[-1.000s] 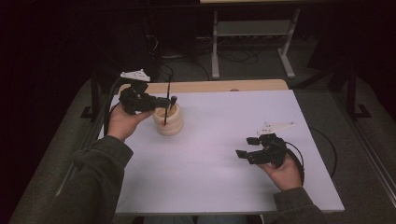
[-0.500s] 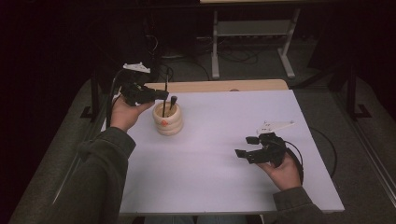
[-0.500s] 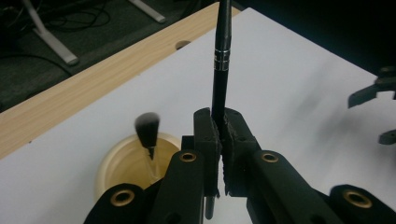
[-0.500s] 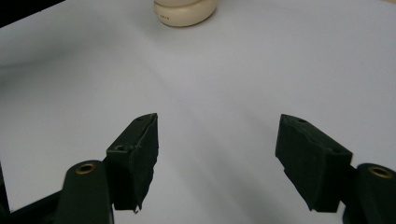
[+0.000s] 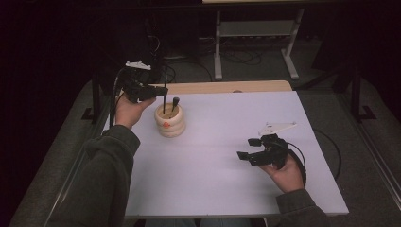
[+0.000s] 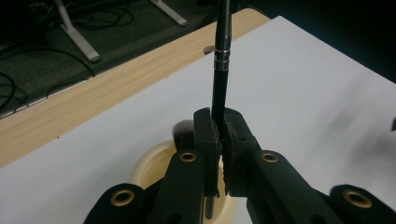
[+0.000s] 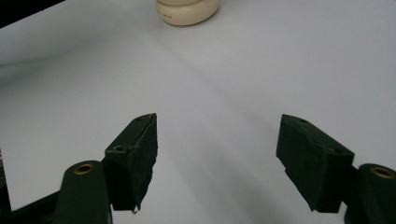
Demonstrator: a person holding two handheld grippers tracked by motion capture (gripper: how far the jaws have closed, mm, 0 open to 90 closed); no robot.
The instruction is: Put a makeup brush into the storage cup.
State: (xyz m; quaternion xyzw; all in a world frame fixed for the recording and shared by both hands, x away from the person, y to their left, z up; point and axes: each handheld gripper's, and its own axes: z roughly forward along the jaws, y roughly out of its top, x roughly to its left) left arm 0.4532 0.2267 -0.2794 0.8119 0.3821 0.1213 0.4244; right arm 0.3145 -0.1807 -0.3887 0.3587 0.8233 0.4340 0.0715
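At the far-left corner of the white table (image 5: 227,156), the left gripper (image 5: 153,92) is clamped tight on a thin black pen (image 5: 164,97). Pen stands upright, lower end down inside the cream holder (image 5: 170,122), upper end sticking up past the jaws. In the left gripper view both pads pinch the pen barrel (image 6: 219,70) with no gap; a silver band sits on the barrel above the pinch, and the holder rim (image 6: 144,163) shows directly under the jaws.

Holder: ribbed, cream-coloured, round, small red mark on the front. It sits on the table near the left edge, just in front of the wooden strip (image 5: 222,87) along the far side. A second dark-tipped tool (image 5: 174,103) leans in the holder, just right of the held pen, not gripped.

Right gripper (image 5: 246,148) is over the near-right part of the table, well apart from the holder, held in the person's right hand (image 5: 283,172). Jaws wide open, nothing between them; right gripper view shows bare table between the two pads (image 7: 135,154) and the holder base (image 7: 187,11) far off at the top edge.

Left hand (image 5: 127,111) grips the left gripper from below, grey-green sleeve (image 5: 101,179) running down to the bottom edge.
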